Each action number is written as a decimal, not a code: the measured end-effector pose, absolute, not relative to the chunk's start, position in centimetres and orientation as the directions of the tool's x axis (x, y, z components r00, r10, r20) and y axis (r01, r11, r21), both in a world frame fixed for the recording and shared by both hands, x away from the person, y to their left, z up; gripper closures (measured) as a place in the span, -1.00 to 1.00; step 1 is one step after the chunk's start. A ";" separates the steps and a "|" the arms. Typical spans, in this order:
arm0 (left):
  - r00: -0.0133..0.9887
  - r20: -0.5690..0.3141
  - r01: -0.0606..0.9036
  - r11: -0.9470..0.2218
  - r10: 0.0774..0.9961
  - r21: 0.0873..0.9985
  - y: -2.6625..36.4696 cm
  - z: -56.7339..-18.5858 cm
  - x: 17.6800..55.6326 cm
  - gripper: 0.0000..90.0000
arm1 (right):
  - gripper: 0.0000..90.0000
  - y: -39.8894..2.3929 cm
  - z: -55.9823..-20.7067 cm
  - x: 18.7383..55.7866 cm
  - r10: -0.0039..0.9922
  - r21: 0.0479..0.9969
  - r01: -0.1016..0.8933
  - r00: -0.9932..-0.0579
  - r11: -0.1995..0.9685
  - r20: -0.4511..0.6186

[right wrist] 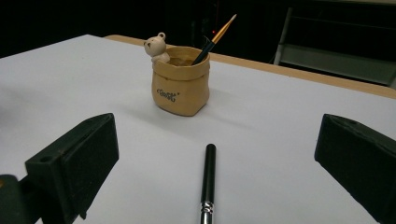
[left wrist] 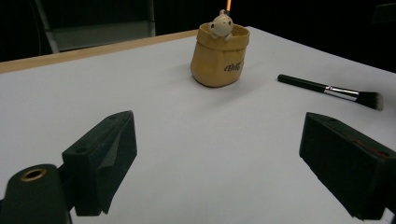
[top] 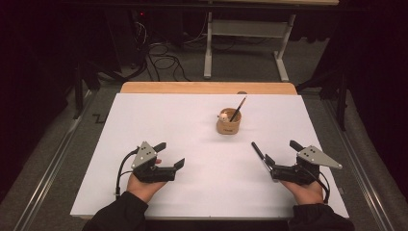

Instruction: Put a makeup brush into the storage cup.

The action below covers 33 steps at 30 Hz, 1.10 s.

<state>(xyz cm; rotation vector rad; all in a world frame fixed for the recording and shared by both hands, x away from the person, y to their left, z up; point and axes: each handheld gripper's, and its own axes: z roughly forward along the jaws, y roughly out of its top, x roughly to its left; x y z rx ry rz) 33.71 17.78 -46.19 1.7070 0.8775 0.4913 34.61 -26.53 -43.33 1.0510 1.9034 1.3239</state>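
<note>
Two open grippers rested on the white sheet, a makeup brush lying between the right one's jaws.

The left gripper (top: 171,155) stood with its jaws wide apart and nothing between them, well apart from the tan pen pot (top: 228,124) that sat upright near the sheet's (top: 159,115) far middle. A small bear figure (right wrist: 157,47) perched on the pot's rim, and a thin paintbrush (right wrist: 215,37) leaned inside it. The right gripper (top: 281,154) also had its jaws spread wide; the black makeup brush (right wrist: 208,179) lay flat on the sheet between them, its handle pointing toward the pot, with neither pad pressing on it.
</note>
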 end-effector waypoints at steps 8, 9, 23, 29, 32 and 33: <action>0.638 -0.116 0.306 -0.112 0.762 0.945 17.9 -46.0 33.9 -0.74 | -0.99 -26.5 -43.8 34.8 0.858 0.932 0.295 -0.513 0.212 -0.033; 0.636 -0.117 0.303 -0.107 0.763 0.947 17.8 -46.0 33.9 -0.74 | -0.99 -26.5 -43.9 34.8 0.859 0.928 0.301 -0.510 0.218 -0.036; 0.644 -0.116 0.330 -0.137 0.756 0.934 17.8 -46.3 34.0 -0.74 | -0.98 -26.2 -45.1 35.5 0.863 0.874 0.402 -0.504 0.273 -0.037; 0.658 -0.099 0.324 -0.162 0.746 0.932 17.4 -46.4 33.9 -0.72 | -0.98 -25.9 -45.6 35.5 0.853 0.853 0.424 -0.520 0.303 -0.044; 0.668 -0.081 0.311 -0.178 0.740 0.934 17.2 -46.4 33.8 -0.65 | -0.98 -26.0 -45.7 35.6 0.855 0.845 0.438 -0.517 0.307 -0.043; 0.669 -0.084 0.313 -0.177 0.738 0.933 17.2 -46.4 33.8 -0.65 | -0.98 -26.0 -45.8 35.6 0.856 0.841 0.448 -0.515 0.304 -0.036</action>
